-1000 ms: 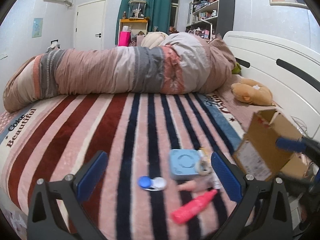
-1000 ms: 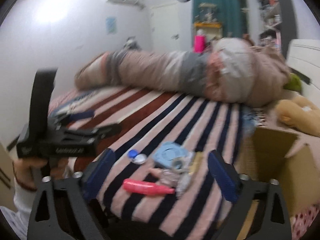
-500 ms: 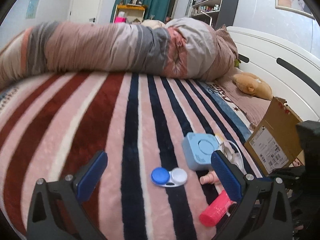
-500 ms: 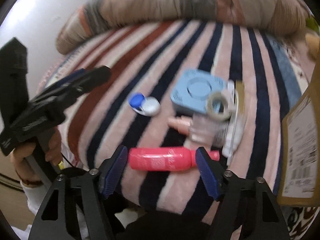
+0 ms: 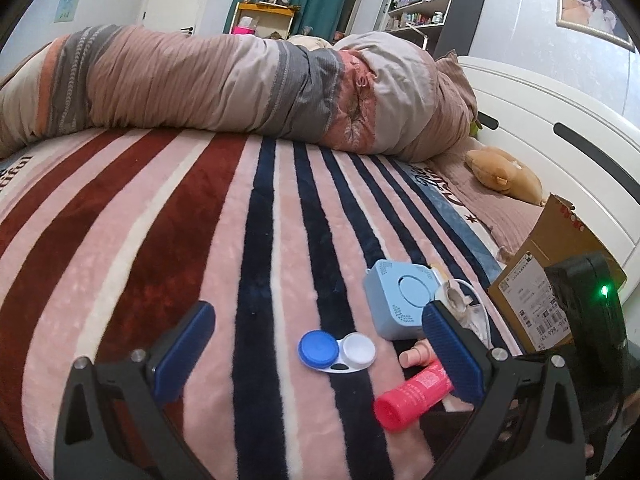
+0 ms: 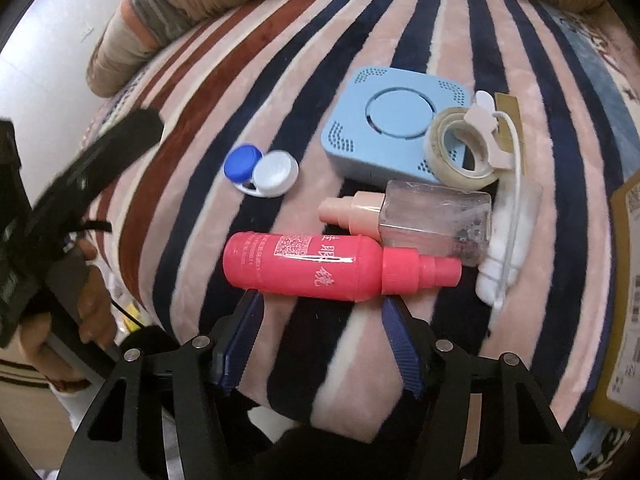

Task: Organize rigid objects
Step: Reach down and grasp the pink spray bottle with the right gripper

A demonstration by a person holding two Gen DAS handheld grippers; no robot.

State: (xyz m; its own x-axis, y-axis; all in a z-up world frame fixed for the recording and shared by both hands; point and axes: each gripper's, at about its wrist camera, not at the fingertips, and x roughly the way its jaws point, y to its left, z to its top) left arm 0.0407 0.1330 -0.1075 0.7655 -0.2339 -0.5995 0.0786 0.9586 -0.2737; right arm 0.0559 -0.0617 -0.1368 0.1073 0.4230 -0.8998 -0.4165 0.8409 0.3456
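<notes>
Left wrist view, change: the left tool [image 5: 316, 344] sits lower and nearer the bed's striped blanket [image 5: 168, 216] than a second ago, and the small things have grown large in its frame.
Left wrist view, tool state: pads wide apart, holding nothing.
Left wrist view, contact lens case [image 5: 337, 351]: between the pads, slightly toward 1 o'clock of their midpoint, lying flat with blue and white caps.
Left wrist view, light blue square device [image 5: 400, 299]: at 1 o'clock, just beyond the right pad.
Left wrist view, pink spray bottle [image 5: 412, 394]: at 4 o'clock, partly hidden behind the right pad.
Left wrist view, cardboard box [image 5: 540, 280]: at 3 o'clock near the bed's edge, with the other tool's black body in front of it.

Right wrist view, change: the right tool [image 6: 320, 332] has dropped from a far look across the bed to a near look straight down, and its pads have narrowed.
Right wrist view, tool state: pads partly apart, gripping nothing, tips just short of the pink spray bottle [image 6: 320, 266].
Right wrist view, bottle lie: on its side across the pads' line, cap toward 3 o'clock.
Right wrist view, neighbours: clear pump bottle [image 6: 416, 214] touching the pink one at 12 o'clock; tape roll [image 6: 460, 152] leaning on the blue device [image 6: 384, 132]; white cable [image 6: 514, 184] over a cotton-swab packet [image 6: 508, 240] at 2 o'clock.
Right wrist view, meaning: the pink bottle looks to be the first pick, probably bound for the cardboard box [image 6: 628, 300] at 3 o'clock; nothing appears sorted yet.
</notes>
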